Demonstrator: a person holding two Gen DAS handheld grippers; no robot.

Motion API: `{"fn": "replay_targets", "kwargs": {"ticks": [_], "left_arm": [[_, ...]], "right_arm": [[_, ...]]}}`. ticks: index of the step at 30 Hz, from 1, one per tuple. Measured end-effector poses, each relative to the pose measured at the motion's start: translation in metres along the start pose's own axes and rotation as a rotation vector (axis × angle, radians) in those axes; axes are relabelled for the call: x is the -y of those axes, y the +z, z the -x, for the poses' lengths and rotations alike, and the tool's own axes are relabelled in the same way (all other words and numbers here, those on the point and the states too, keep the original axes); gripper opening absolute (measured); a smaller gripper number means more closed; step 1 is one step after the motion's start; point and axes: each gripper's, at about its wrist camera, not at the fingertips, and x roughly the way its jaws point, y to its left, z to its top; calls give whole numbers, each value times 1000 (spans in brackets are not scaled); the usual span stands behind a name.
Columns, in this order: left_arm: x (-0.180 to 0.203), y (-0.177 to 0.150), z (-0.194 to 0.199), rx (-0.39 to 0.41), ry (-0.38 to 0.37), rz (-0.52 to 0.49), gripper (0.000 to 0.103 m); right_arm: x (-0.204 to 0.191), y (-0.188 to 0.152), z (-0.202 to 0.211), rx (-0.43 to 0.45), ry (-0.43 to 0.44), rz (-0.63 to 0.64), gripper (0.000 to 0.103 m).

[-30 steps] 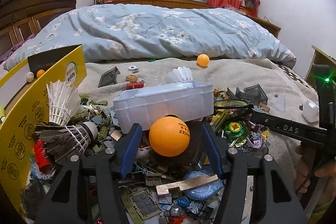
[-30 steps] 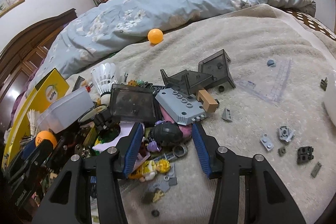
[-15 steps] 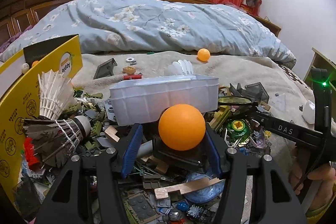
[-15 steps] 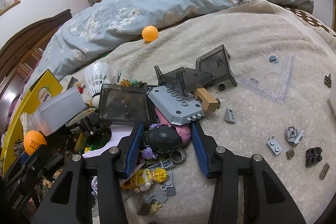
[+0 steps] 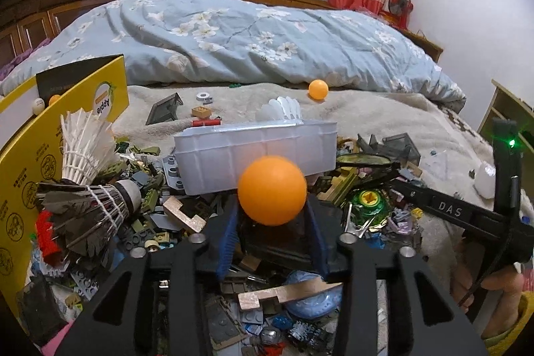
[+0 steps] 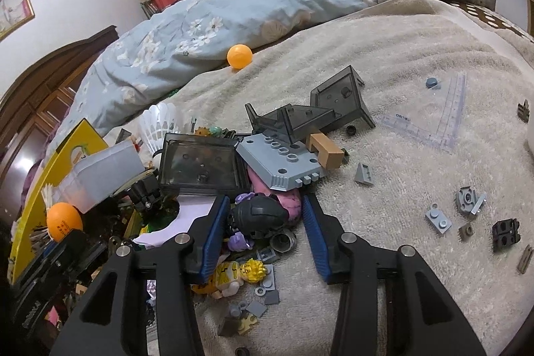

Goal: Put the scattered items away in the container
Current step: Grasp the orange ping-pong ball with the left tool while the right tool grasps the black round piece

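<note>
While its jaws are closing, the left gripper (image 5: 272, 242) has an orange ball (image 5: 272, 194) between its blue pads, above the toy pile; whether they press it I cannot tell. Just beyond lies a translucent box (image 5: 253, 152), long side crossways. Over a dark round toy (image 6: 262, 216), the right gripper (image 6: 263, 232) is closing too, not touching. "DAS" marks its side; "Apple" the yellow carton (image 5: 110, 95).

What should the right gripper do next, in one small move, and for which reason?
Probably let the right gripper finish closing. Its jaws are closing and already stand on both sides of the dark round toy, with a gap on the right, so the toy is not yet held and lifting would likely fail.
</note>
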Motion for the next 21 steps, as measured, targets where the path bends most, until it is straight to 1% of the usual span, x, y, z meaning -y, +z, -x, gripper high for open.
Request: {"fn": "replay_targets", "kwargs": {"ticks": [1,2,4,8,9,10,11,14,21], "left_arm": [[1,0,3,14,6,2,61],[2,0,5,29,11,1,64],[4,3,8,50,9,-3,65],[11,5,1,23,39,-45,65],[13,5,-2,15,43,-48,58],[12,5,-3,13,42,-46,44],[11,5,-5,4,42,-43,39],[8,4,-4,2,37,-30,39],[11,2,2,11,27,-50,39]], "right_arm": [[0,0,0,0,3,-3,45],[1,0,1,-1,5,-5,45],[0,-1,1,-4,5,-4,45],[1,-2,1,-6,12,-7,45],[2,-2,1,-6,19,-12,45],[3,-2,1,-6,23,-16,45],[4,-2,2,-3,26,-20,45],[8,-3,3,6,32,-38,39],[11,-3,7,19,56,-56,37]]}}
